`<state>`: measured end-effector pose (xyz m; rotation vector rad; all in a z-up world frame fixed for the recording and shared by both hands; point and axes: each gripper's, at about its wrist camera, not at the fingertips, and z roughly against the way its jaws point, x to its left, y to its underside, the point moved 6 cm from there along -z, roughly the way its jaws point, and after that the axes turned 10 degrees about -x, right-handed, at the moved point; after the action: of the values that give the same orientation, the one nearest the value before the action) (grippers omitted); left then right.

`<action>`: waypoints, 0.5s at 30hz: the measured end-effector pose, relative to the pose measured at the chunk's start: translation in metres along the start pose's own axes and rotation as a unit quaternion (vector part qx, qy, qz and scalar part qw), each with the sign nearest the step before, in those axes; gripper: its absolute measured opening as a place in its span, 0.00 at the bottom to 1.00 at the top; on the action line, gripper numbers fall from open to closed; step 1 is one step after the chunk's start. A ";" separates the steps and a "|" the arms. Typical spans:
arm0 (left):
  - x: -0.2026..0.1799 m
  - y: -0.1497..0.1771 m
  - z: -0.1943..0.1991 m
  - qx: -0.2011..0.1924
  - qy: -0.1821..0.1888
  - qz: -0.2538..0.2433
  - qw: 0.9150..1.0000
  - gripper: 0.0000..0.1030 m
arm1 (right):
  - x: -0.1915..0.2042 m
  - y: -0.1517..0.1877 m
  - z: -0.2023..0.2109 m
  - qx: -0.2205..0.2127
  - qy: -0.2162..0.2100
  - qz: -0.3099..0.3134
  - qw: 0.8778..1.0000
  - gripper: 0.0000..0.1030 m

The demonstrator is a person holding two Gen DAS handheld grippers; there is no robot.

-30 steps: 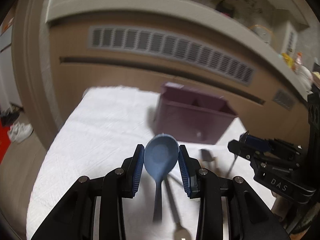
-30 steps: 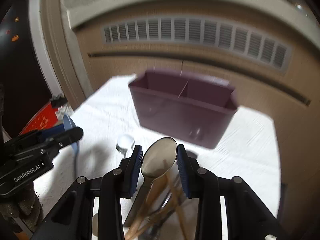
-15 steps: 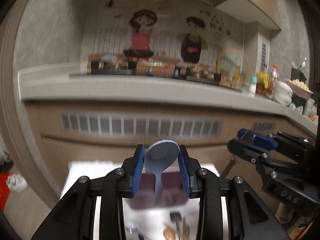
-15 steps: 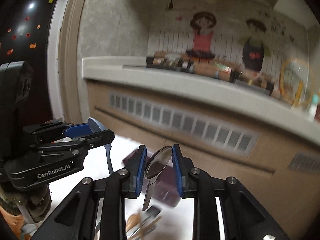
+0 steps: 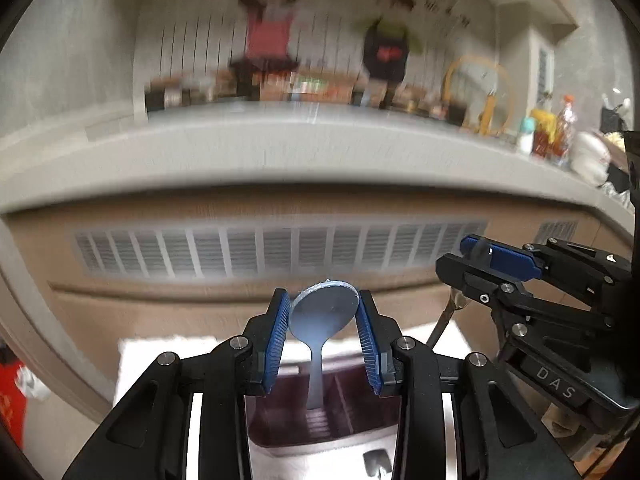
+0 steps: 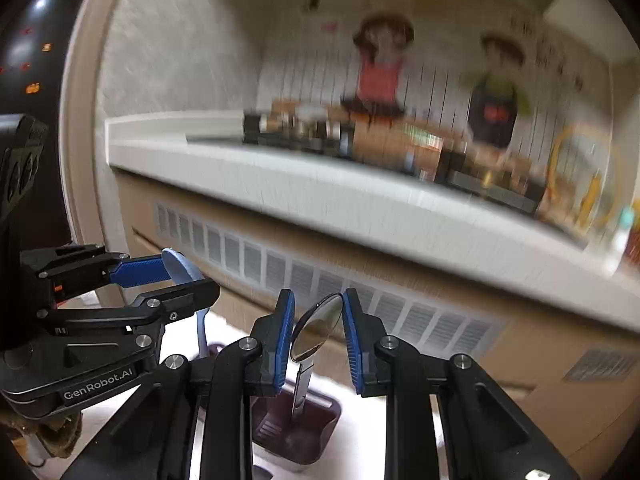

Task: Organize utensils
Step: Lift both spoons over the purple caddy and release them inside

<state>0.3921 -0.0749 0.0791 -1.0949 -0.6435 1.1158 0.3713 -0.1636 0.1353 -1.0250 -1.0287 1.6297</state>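
My left gripper (image 5: 323,300) is shut on the bowl of a blue spoon (image 5: 322,316), whose handle hangs straight down over a compartment of the dark purple organizer (image 5: 352,400). My right gripper (image 6: 318,300) is shut on the bowl of a metal spoon (image 6: 316,332); its handle points down into the organizer (image 6: 316,436) below. The two grippers hang side by side above the bin. In the right wrist view the left gripper (image 6: 188,276) shows at the left with the blue spoon (image 6: 180,268). In the left wrist view the right gripper (image 5: 452,258) shows at the right.
The organizer stands on a white cloth-covered table (image 5: 140,360). Another utensil (image 5: 376,460) lies on the cloth just in front of the bin. Behind stands a beige cabinet with a vent grille (image 5: 280,252) under a light counter (image 5: 280,152) crowded with kitchen items.
Both grippers have risen from the cloth with their spoons and moved forward over the organizer. The right jaws have drawn closer together on the metal spoon.
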 end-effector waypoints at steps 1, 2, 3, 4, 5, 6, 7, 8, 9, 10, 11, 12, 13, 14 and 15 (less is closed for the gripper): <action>0.004 0.010 -0.012 0.015 -0.001 0.005 1.000 0.34 | -0.002 0.011 -0.012 0.016 -0.002 -0.005 1.000 0.21; 0.009 0.023 -0.026 0.034 -0.002 0.012 0.999 0.34 | -0.003 0.024 -0.022 0.032 -0.005 -0.010 0.999 0.21; 0.012 0.033 -0.035 0.047 -0.002 0.016 0.999 0.34 | -0.004 0.034 -0.030 0.046 -0.008 -0.014 0.999 0.21; 0.014 0.042 -0.043 0.060 -0.002 0.021 0.998 0.34 | -0.004 0.045 -0.038 0.062 -0.013 -0.019 0.998 0.21; 0.017 0.050 -0.051 0.071 -0.001 0.027 0.997 0.34 | -0.004 0.059 -0.047 0.080 -0.018 -0.025 0.996 0.21; 0.020 0.058 -0.057 0.079 0.000 0.035 0.996 0.35 | -0.004 0.068 -0.053 0.091 -0.022 -0.028 0.995 0.21; 0.021 0.064 -0.062 0.085 0.003 0.041 0.996 0.35 | -0.004 0.076 -0.057 0.099 -0.025 -0.031 0.994 0.21; 0.021 0.069 -0.065 0.089 0.005 0.045 0.995 0.36 | -0.004 0.086 -0.063 0.110 -0.028 -0.036 0.993 0.21; 0.021 0.073 -0.066 0.092 0.005 0.047 0.995 0.42 | -0.004 0.092 -0.066 0.118 -0.030 -0.040 0.992 0.21; 0.021 0.076 -0.067 0.093 0.005 0.049 0.994 0.49 | -0.004 0.097 -0.069 0.126 -0.033 -0.044 0.991 0.21; 0.021 0.077 -0.067 0.093 0.005 0.050 0.994 0.52 | -0.004 0.104 -0.072 0.137 -0.039 -0.051 0.989 0.22; 0.021 0.076 -0.065 0.090 0.002 0.051 0.995 0.53 | -0.005 0.109 -0.075 0.145 -0.044 -0.058 0.987 0.24; 0.022 0.074 -0.059 0.083 -0.002 0.050 0.995 0.53 | -0.005 0.113 -0.076 0.150 -0.045 -0.061 0.986 0.24; 0.023 0.071 -0.053 0.074 -0.007 0.050 0.996 0.54 | -0.007 0.116 -0.076 0.154 -0.045 -0.064 0.985 0.24; 0.027 0.067 -0.046 0.062 -0.013 0.050 0.997 0.56 | -0.009 0.116 -0.073 0.152 -0.043 -0.066 0.985 0.24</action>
<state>0.4154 -0.0635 -0.0027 -1.0161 -0.5361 1.2422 0.4109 -0.1858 0.0054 -0.6755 -0.8522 1.6711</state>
